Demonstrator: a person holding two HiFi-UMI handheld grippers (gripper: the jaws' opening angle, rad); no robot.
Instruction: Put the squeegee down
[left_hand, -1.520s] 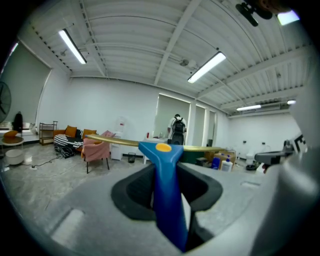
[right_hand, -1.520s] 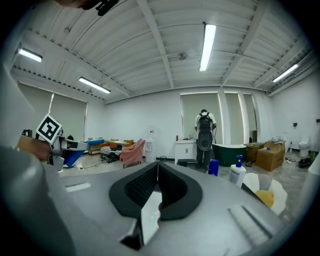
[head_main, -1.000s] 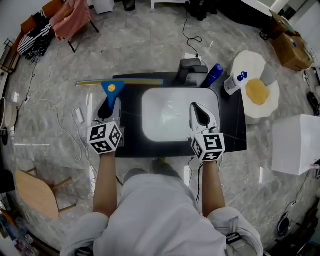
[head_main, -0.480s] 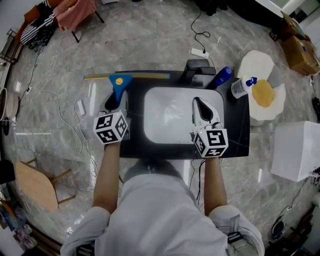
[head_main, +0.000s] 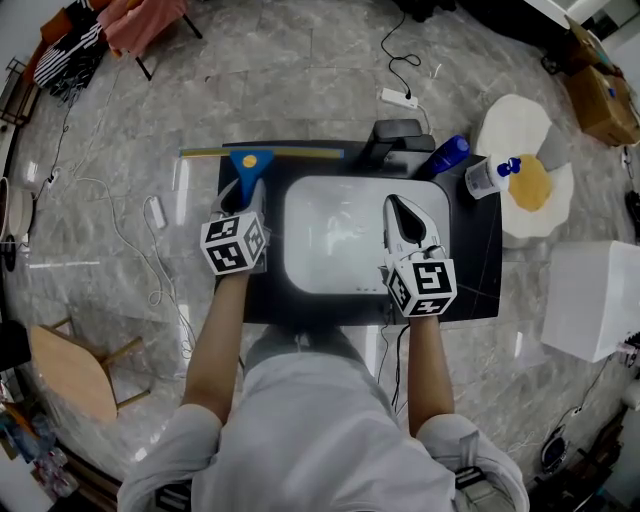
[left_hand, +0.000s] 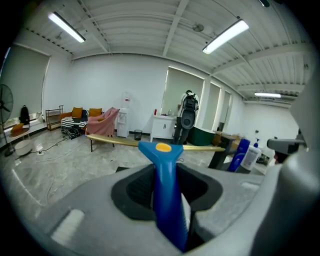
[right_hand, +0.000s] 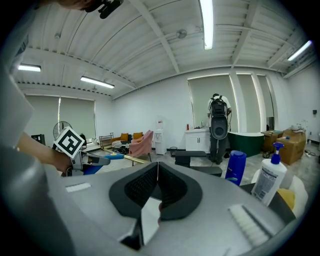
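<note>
Seen from above, at the left, the left gripper (head_main: 243, 196) is clenched on the blue handle of the squeegee (head_main: 248, 162). Its own camera shows the handle wedged between both pads and running straight ahead of the jaws. The long yellow blade (head_main: 290, 153) lies crosswise just beyond the fingertips, over the far left part of the black table (head_main: 470, 290), with its left end reaching past that edge; whether it touches the surface cannot be told. To the right of this gripper lies a white board (head_main: 335, 235), and over its right side the right gripper (head_main: 395, 207) hangs with its jaws pressed together on nothing. Further right, ahead of that gripper, stand a blue bottle (head_main: 448, 153) and a pump bottle (head_main: 490, 175). To set the squeegee down well, it seems best to lower it until blade and handle both rest on the table. The blade should stay level so neither end tips over the edge and should keep off the white board. Only then should the jaws part and draw straight back.
</note>
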